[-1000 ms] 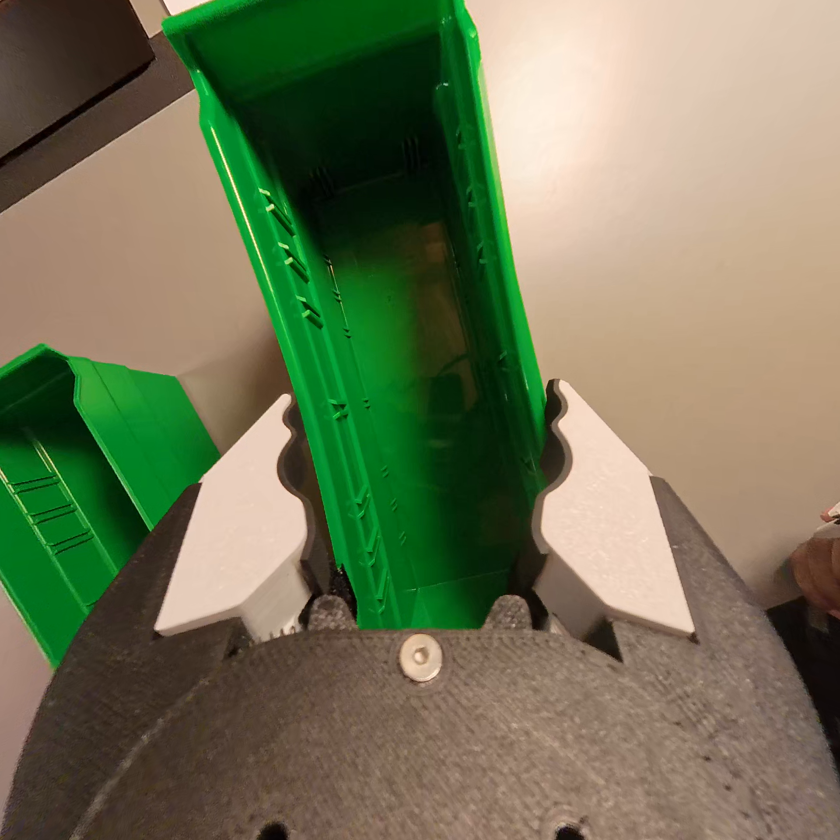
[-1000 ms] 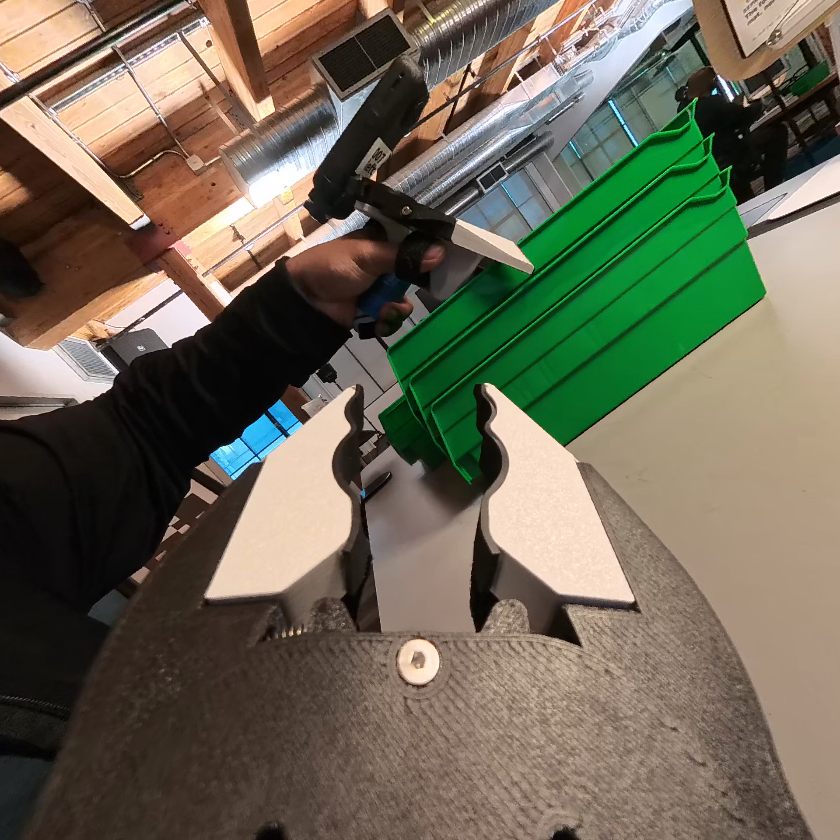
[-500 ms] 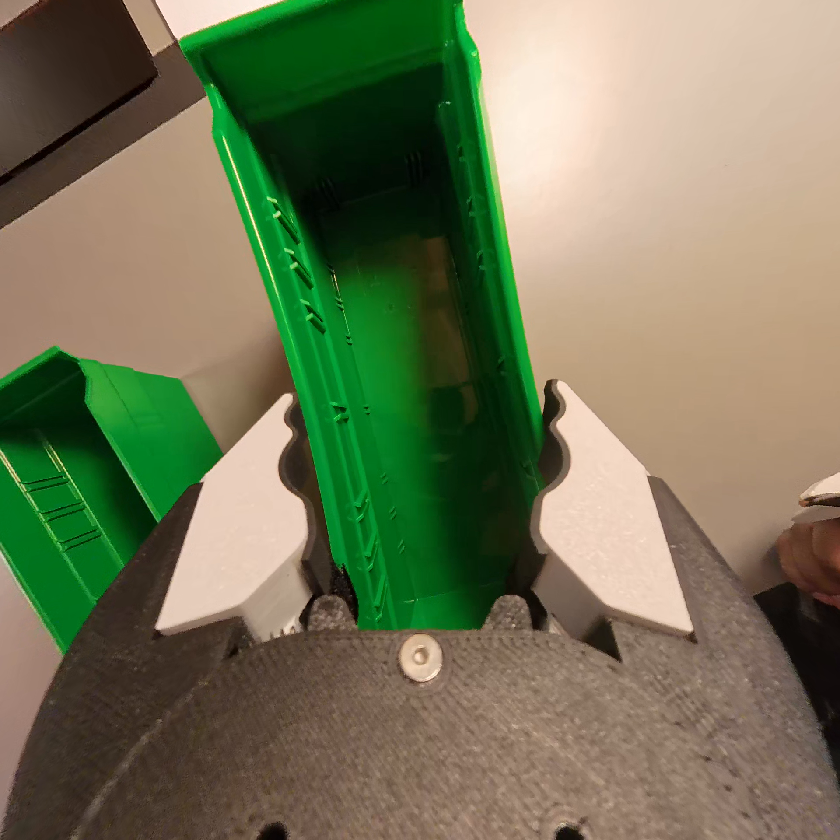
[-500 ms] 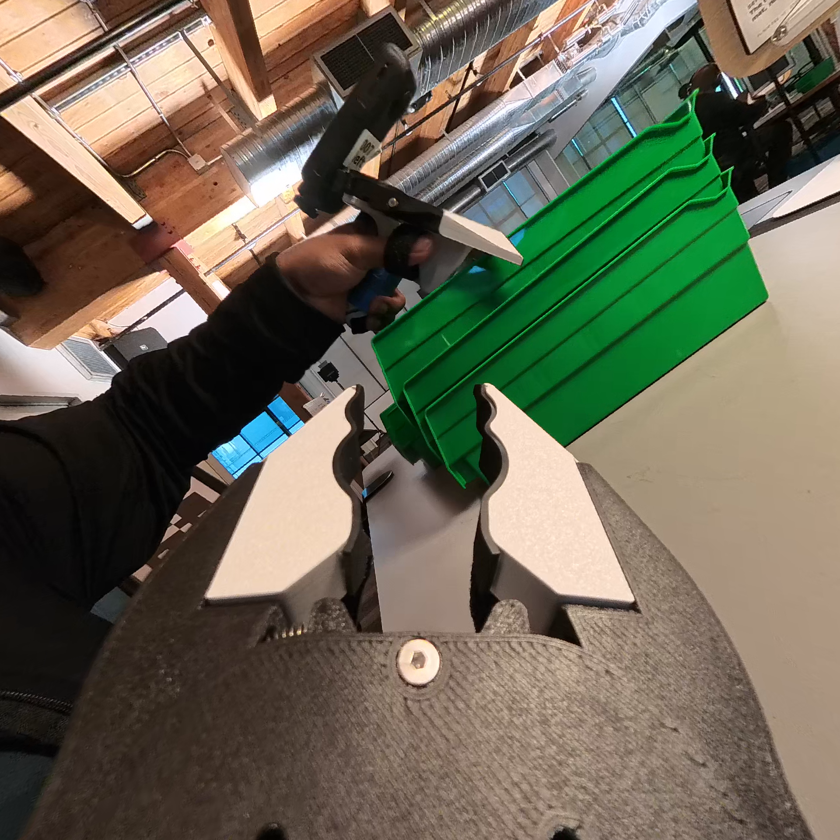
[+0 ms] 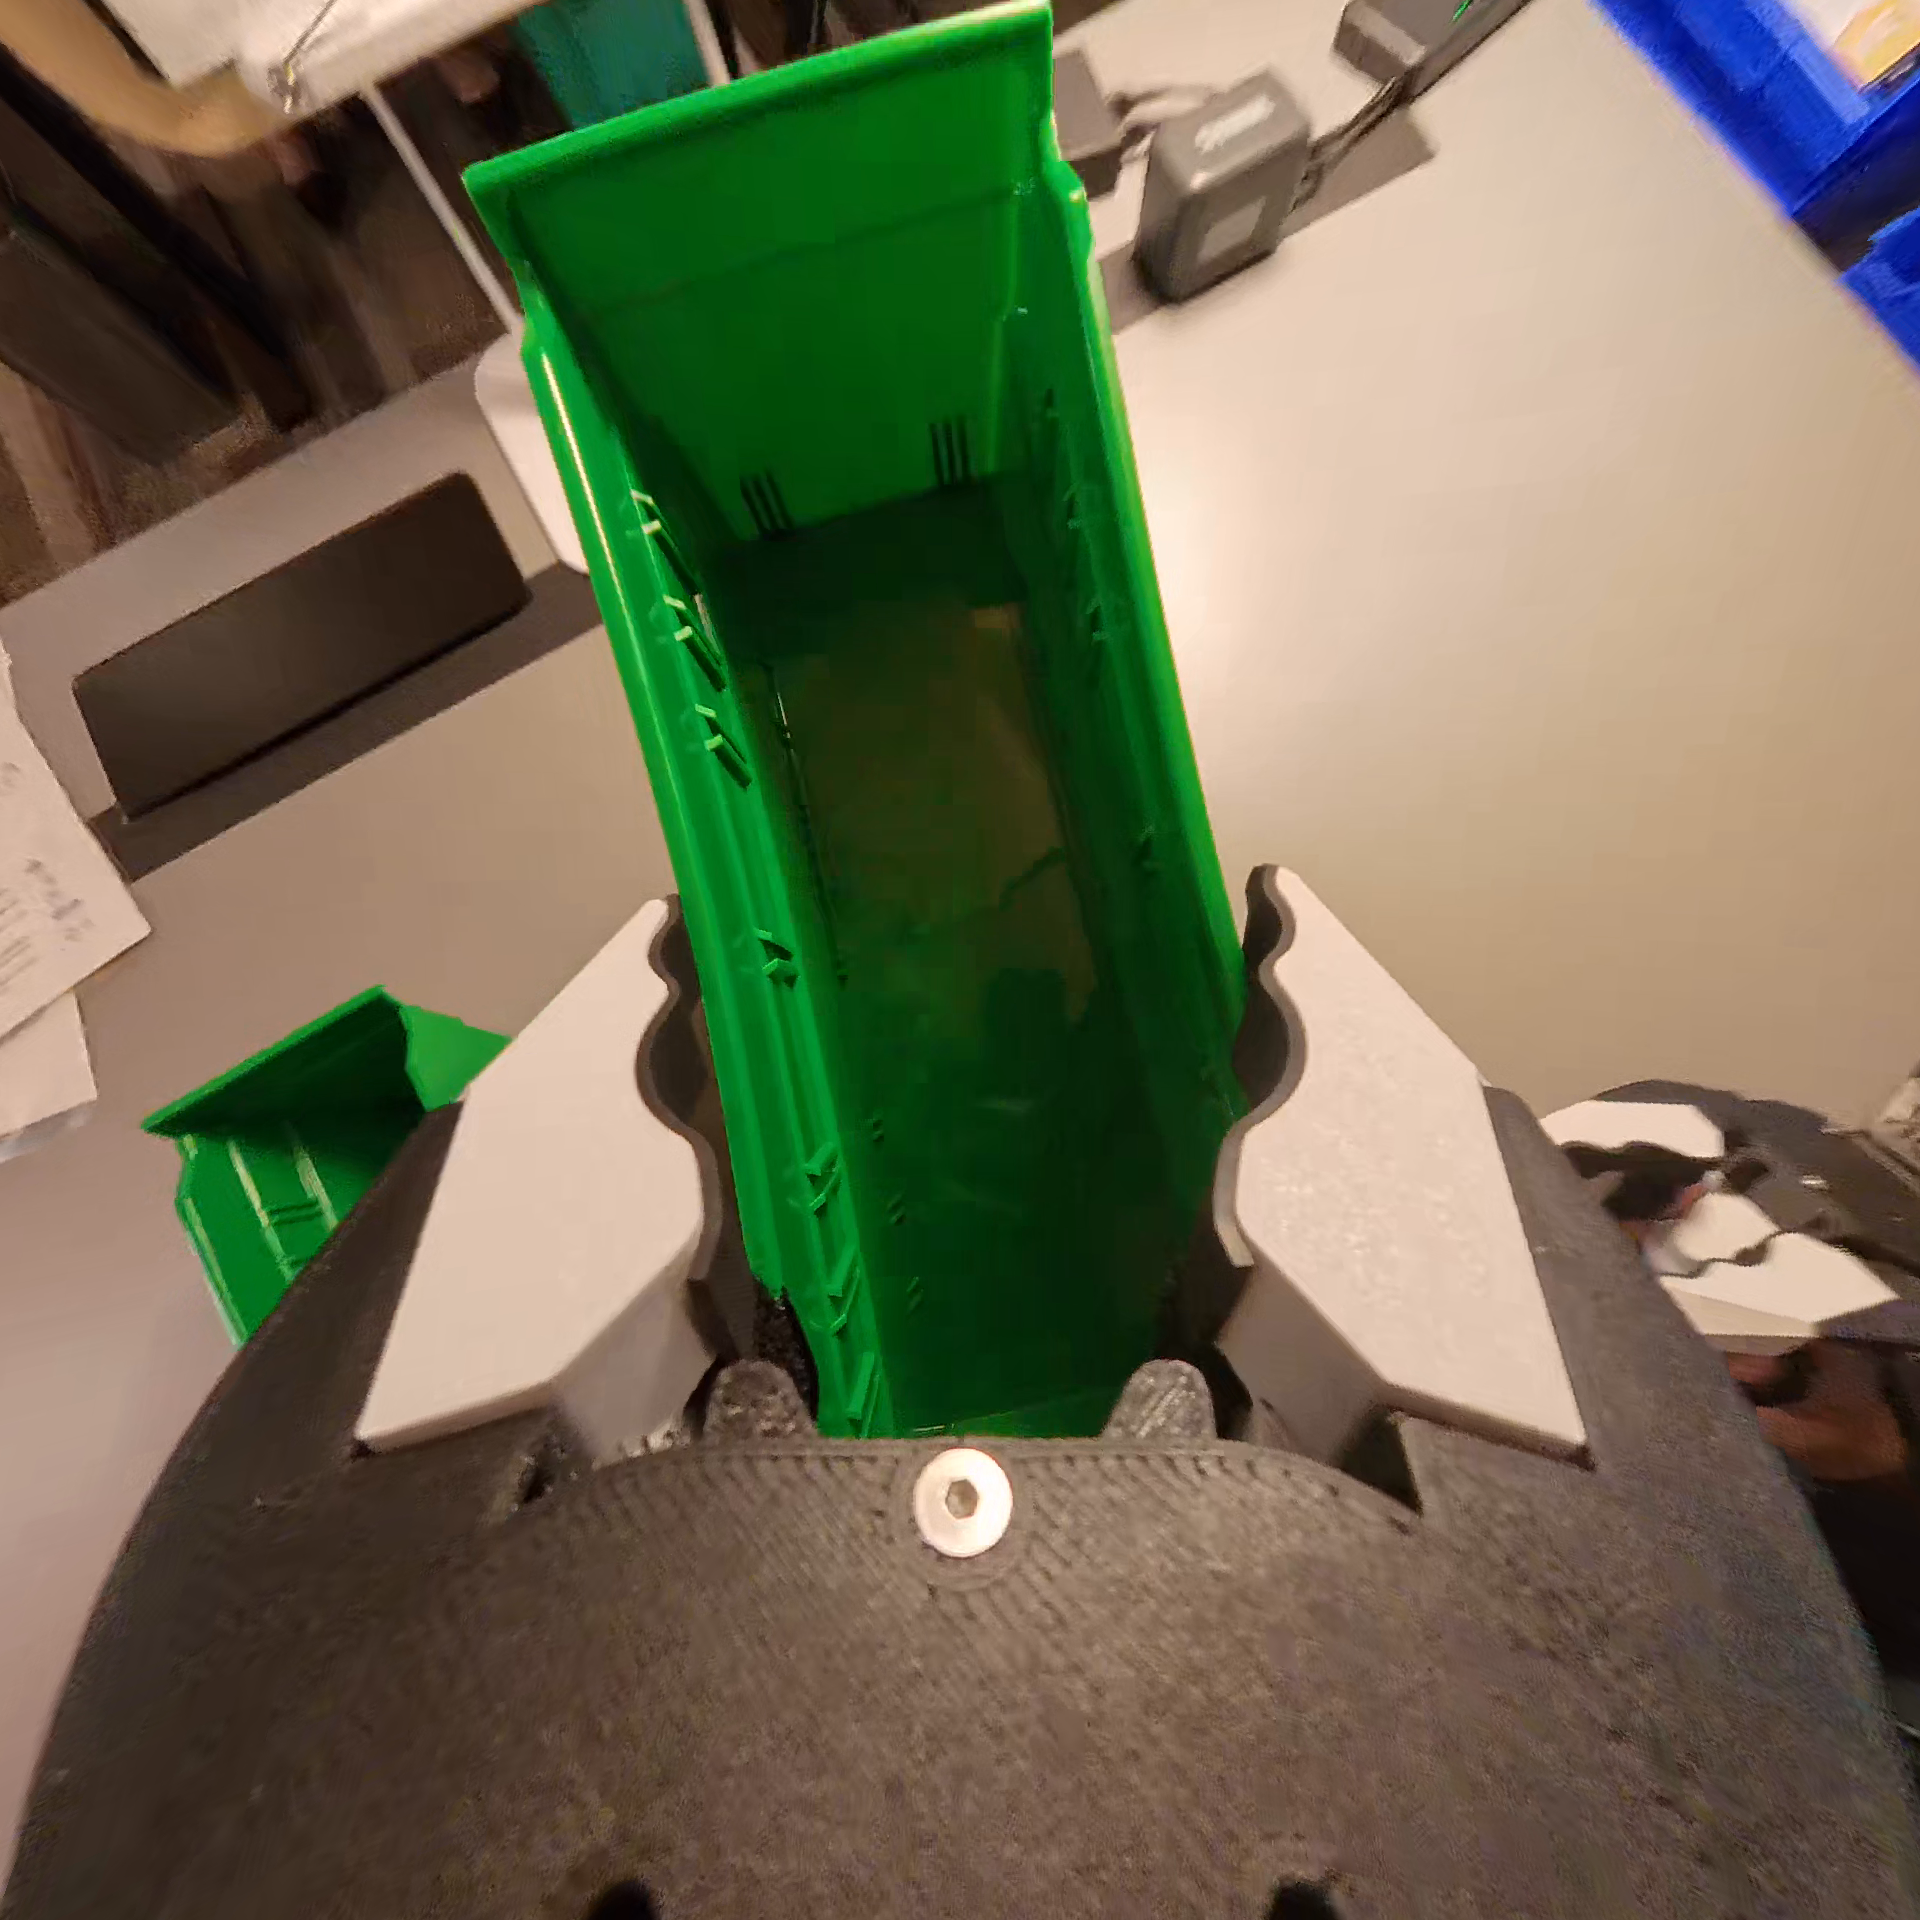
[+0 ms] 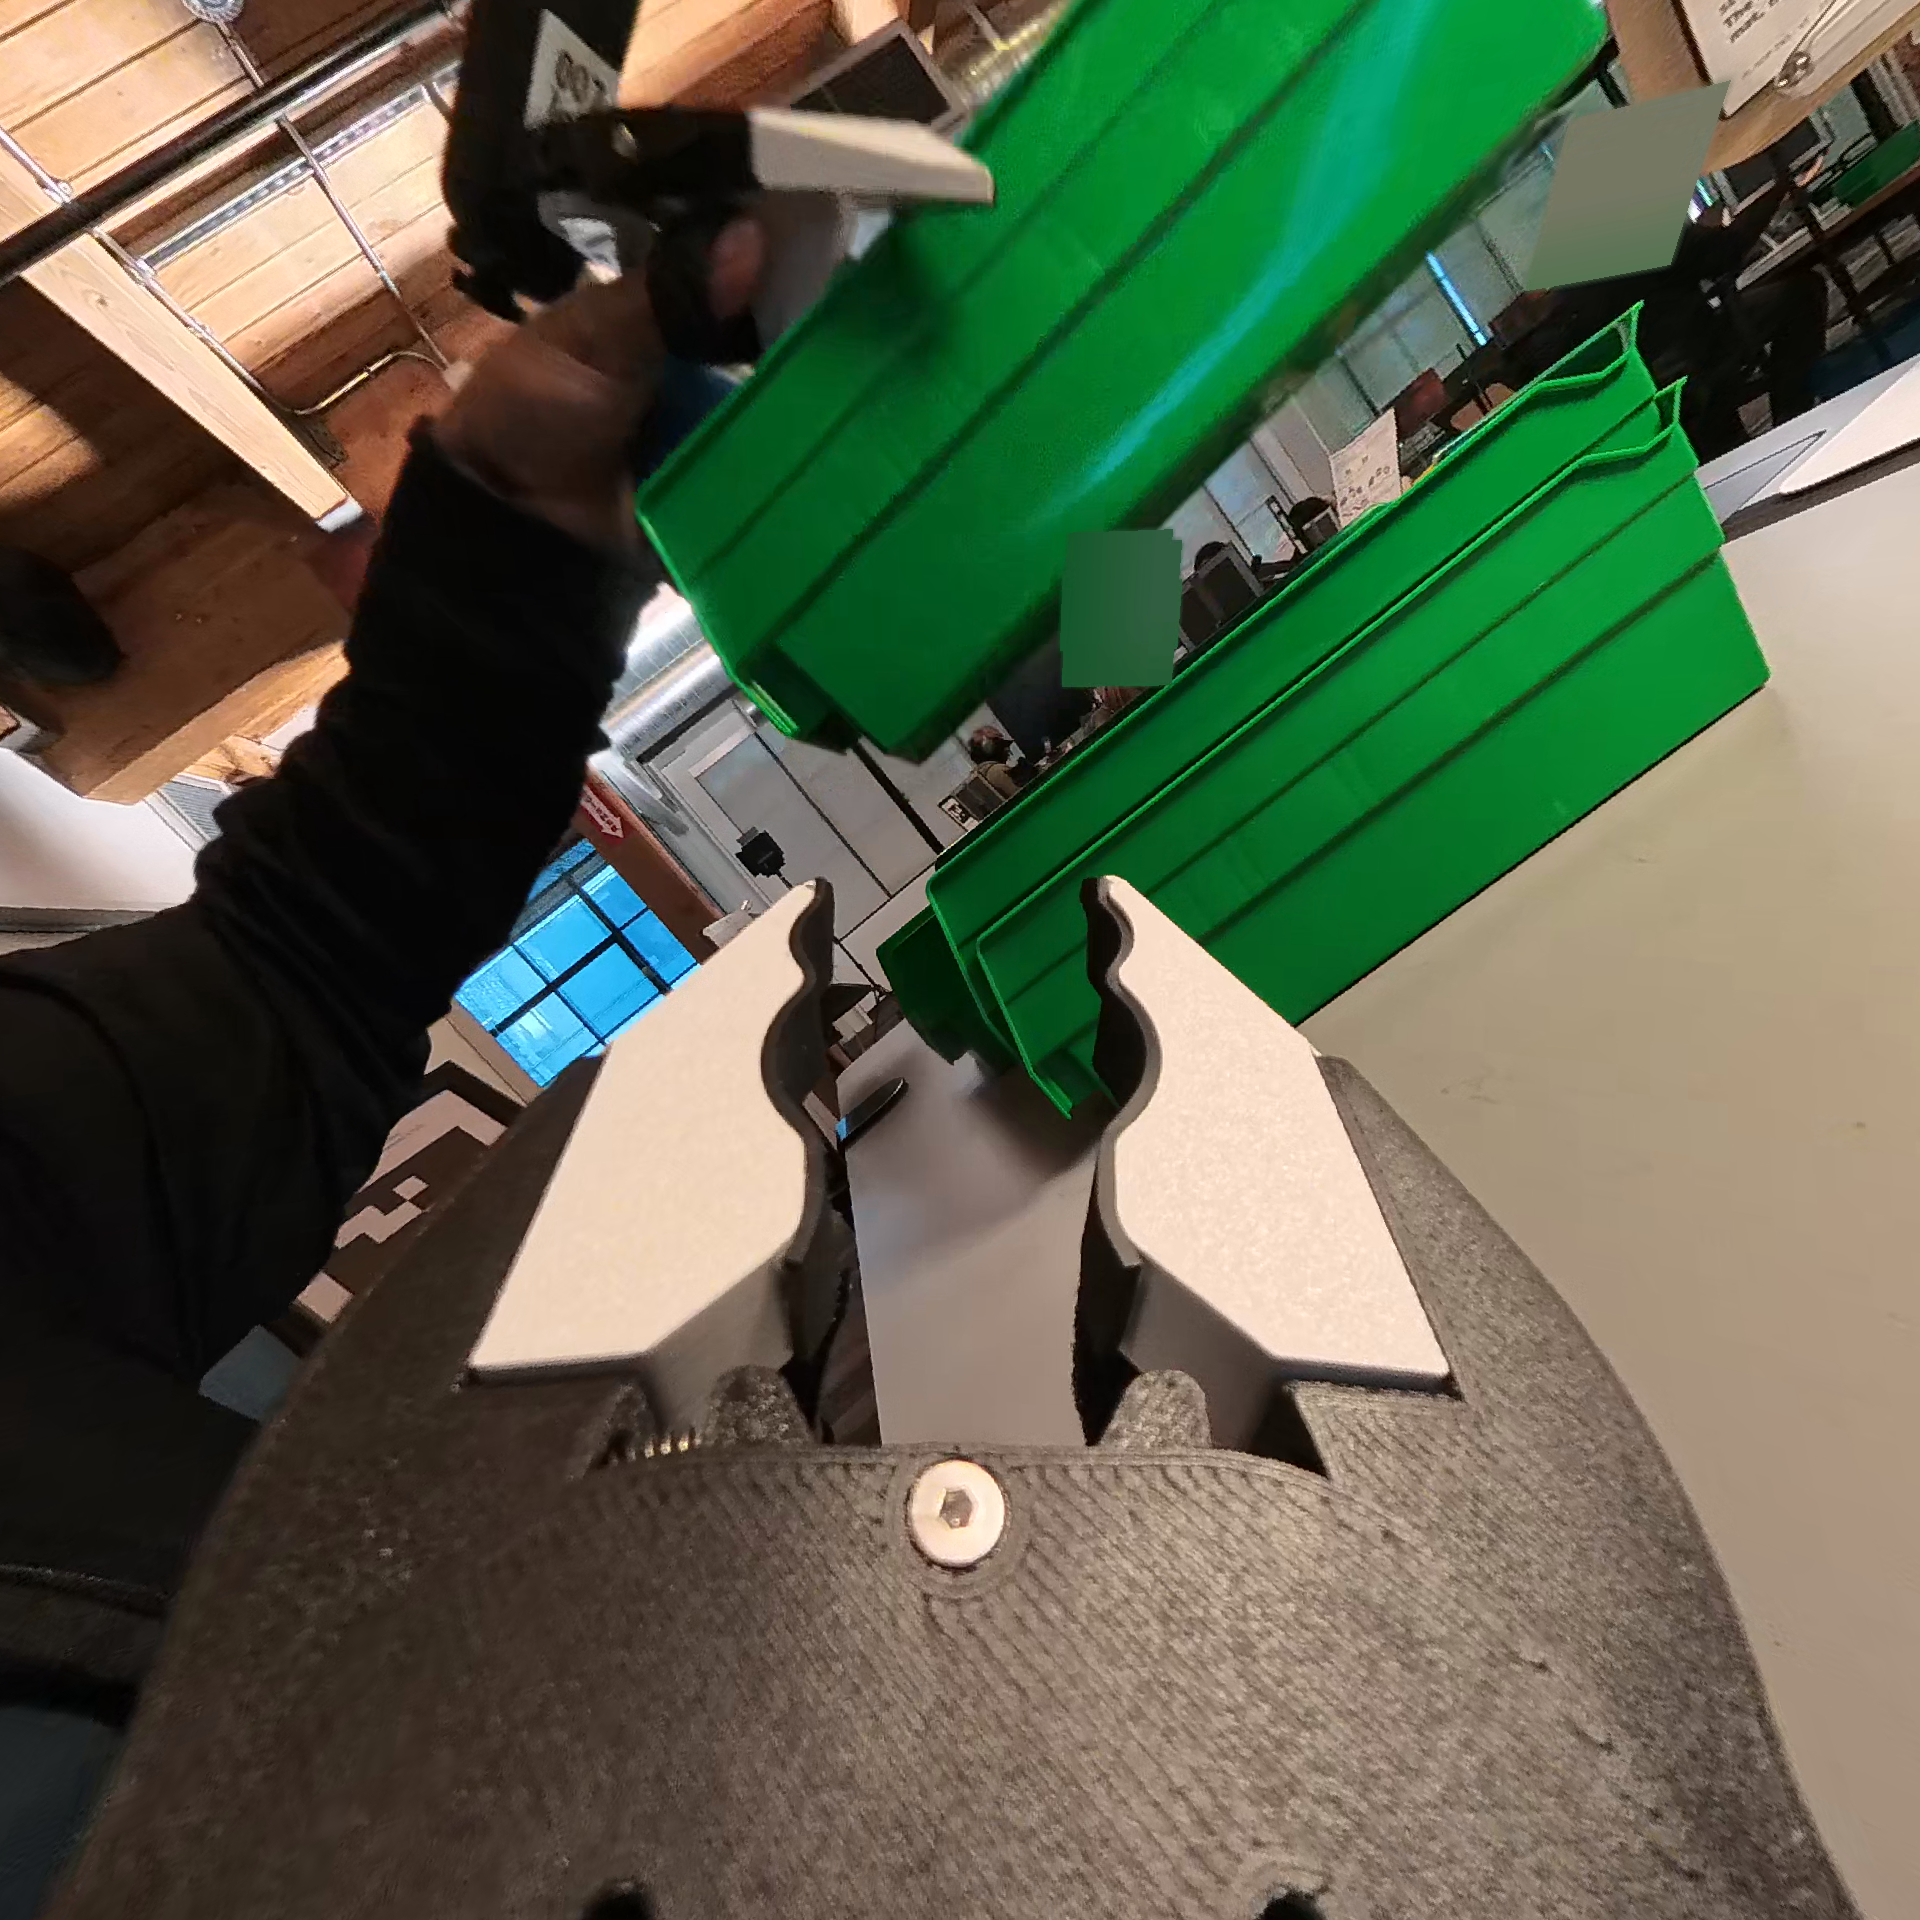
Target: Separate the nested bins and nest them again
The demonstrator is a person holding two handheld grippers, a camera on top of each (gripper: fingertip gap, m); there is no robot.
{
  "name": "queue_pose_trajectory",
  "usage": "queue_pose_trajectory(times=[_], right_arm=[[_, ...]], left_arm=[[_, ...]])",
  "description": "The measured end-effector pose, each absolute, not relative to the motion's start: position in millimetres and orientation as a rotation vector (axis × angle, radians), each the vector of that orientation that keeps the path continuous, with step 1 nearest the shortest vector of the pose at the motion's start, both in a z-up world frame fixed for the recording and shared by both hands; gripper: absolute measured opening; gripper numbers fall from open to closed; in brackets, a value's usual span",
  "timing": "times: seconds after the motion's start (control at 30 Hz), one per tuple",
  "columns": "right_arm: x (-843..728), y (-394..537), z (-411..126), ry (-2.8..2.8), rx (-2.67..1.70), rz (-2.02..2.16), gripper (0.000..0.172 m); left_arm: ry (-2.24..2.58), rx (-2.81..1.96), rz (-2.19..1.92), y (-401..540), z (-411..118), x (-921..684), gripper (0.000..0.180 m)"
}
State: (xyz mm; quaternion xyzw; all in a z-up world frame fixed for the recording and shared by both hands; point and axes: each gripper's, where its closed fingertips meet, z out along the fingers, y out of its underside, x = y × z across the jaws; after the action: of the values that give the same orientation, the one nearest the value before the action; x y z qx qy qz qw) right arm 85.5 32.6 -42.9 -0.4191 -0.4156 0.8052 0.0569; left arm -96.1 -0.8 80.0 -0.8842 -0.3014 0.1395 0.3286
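— What's in your left gripper (image 5: 961, 1039)?

— A long green bin (image 5: 914, 644), held by its near end. My two white fingers (image 5: 582, 1164) clamp its side walls from outside, and it points away from me, open side up. From my right wrist view the same bin (image 6: 1060, 343) hangs in the air, tilted, clear above the table (image 6: 1610, 1195).

— And the other bins?

— The nested stack of green bins (image 6: 1403, 790) lies on the table. I count two rims, perhaps a third; the edges run too close together to be sure. From the left side one corner of that stack (image 5: 301, 1132) shows low beside my finger.

— Your right gripper (image 6: 956, 997)?

— Its fingers stand parted with nothing clamped between them. The near corner of the stack lies just beside the right-hand finger, partly behind it; I cannot tell whether they touch.

— Anything else around?

— A black pad (image 5: 301, 634) and some papers (image 5: 42, 914) farther off on the table.
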Motion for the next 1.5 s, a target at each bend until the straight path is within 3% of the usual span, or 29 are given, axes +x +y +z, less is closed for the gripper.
queue_pose_trajectory(times=[0.17, 0.33, 0.83, 1.07, 1.23, 1.37, 1.5], right_arm=[[87, 39, -39, -1.205, -1.254, 2.456, 0.049], [96, 72, -26, -0.965, -1.197, 2.480, 0.051], [101, 122, -28, -0.818, -1.259, 2.354, 0.051], [102, 123, -28, -0.810, -1.256, 2.389, 0.051], [102, 121, -27, -0.821, -1.251, 2.407, 0.051], [101, 117, -28, -0.844, -1.250, 2.408, 0.051], [100, 112, -29, -0.877, -1.251, 2.399, 0.051]], left_arm=[[-0.764, -2.245, 0.149, 48, 83, -66, 0.104], [-0.787, -2.238, -0.035, 95, 39, -46, 0.105], [-0.809, -2.408, 0.132, 143, -95, -41, 0.110], [-0.715, -2.381, 0.089, 151, -89, -21, 0.128], [-0.534, -2.312, 0.085, 138, -39, 2, 0.129], [-0.571, -2.274, 0.244, 94, -7, -25, 0.129], [-0.674, -2.374, 0.477, 25, -19, -70, 0.132]])
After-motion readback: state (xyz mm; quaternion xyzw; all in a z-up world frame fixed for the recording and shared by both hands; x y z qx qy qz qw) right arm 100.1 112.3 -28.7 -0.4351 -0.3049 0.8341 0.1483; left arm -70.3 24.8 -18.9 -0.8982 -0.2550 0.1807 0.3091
